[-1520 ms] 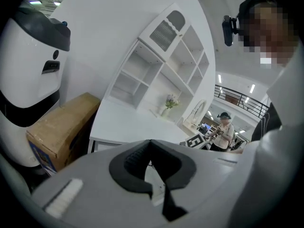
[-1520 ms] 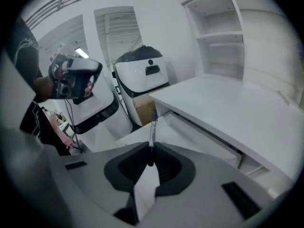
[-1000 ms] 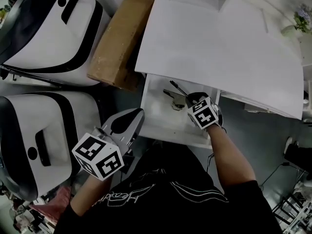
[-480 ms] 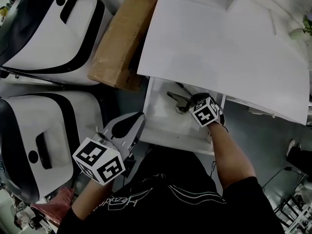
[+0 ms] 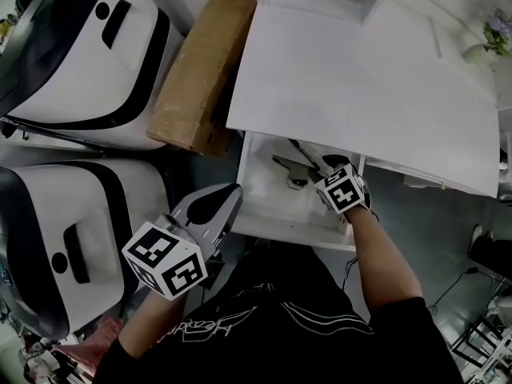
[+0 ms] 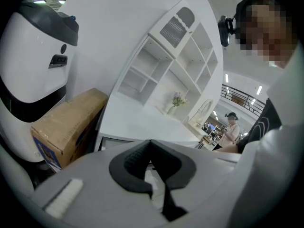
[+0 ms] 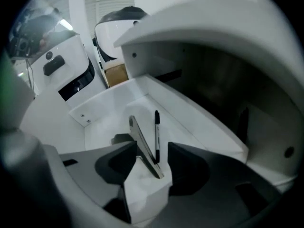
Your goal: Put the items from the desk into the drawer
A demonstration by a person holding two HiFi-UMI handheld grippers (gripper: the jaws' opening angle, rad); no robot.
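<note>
No writing can be read: the pale cursive print on the person's black shirt (image 5: pixel 240 322) is too small to make out, a blue label on the corner of the cardboard box (image 5: pixel 200 70) is blurred, and each gripper's cube bears only black-and-white square patterns. There is one open drawer (image 5: pixel 268 214) under the near edge of one white desk (image 5: pixel 360 78), and two things lie inside it: one black pen (image 7: pixel 156 134) and one flat grey metal strip (image 7: pixel 141 139), side by side and touching at their near ends. The right gripper (image 7: pixel 152 148) points down into the drawer's right part. Its jaws have just been opening and now stand spread, with the pen and strip between them and neither pad pressing on either. The left gripper (image 6: pixel 151 144) hangs left of the drawer, pads pressed together at the tips with nothing in them. Left of the desk are the one box and two white-and-black machines (image 5: pixel 88 46) (image 5: pixel 56 238). One small bunch of flowers (image 5: pixel 494 34) sits at the desk's far right.
</note>
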